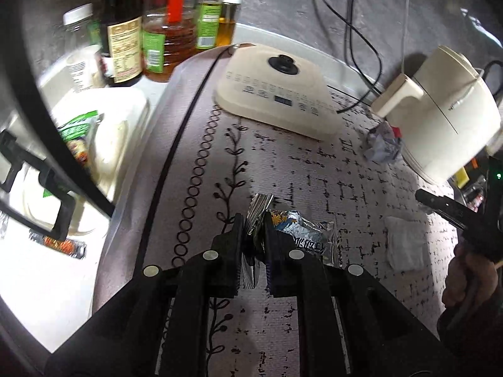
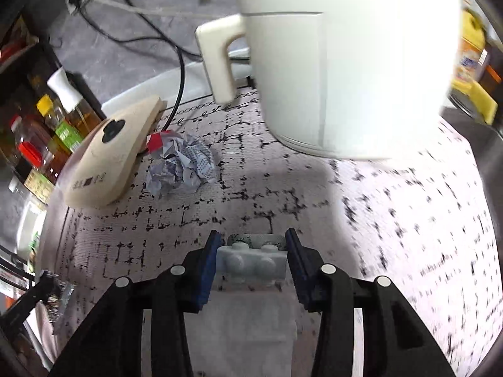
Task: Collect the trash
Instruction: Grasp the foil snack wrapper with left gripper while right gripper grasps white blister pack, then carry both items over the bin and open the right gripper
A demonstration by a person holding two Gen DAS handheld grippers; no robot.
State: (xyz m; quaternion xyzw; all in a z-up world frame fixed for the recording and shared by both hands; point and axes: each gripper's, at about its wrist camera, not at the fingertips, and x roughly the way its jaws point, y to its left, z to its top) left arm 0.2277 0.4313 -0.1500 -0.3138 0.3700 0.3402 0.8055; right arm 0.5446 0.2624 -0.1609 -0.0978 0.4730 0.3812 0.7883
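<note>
My left gripper (image 1: 254, 221) is shut on a crumpled silver foil snack wrapper (image 1: 301, 232) and holds it over the patterned mat. My right gripper (image 2: 251, 242) is shut on a pale blister pack (image 2: 251, 260), with a white tissue (image 2: 248, 330) lying on the mat under it. The tissue also shows in the left wrist view (image 1: 405, 242), beside the right gripper (image 1: 440, 207). A crumpled ball of printed paper (image 2: 182, 166) with a red patch lies on the mat between the cream appliance base and the kettle; it also shows in the left wrist view (image 1: 383, 146).
A cream appliance base (image 1: 276, 91) and a white kettle (image 1: 446, 106) stand at the back, with cables behind. Oil and sauce bottles (image 1: 125, 31) crowd the back left. A white bin (image 1: 110, 132) with packaging in it is at the left, beyond a black rack (image 1: 37, 188).
</note>
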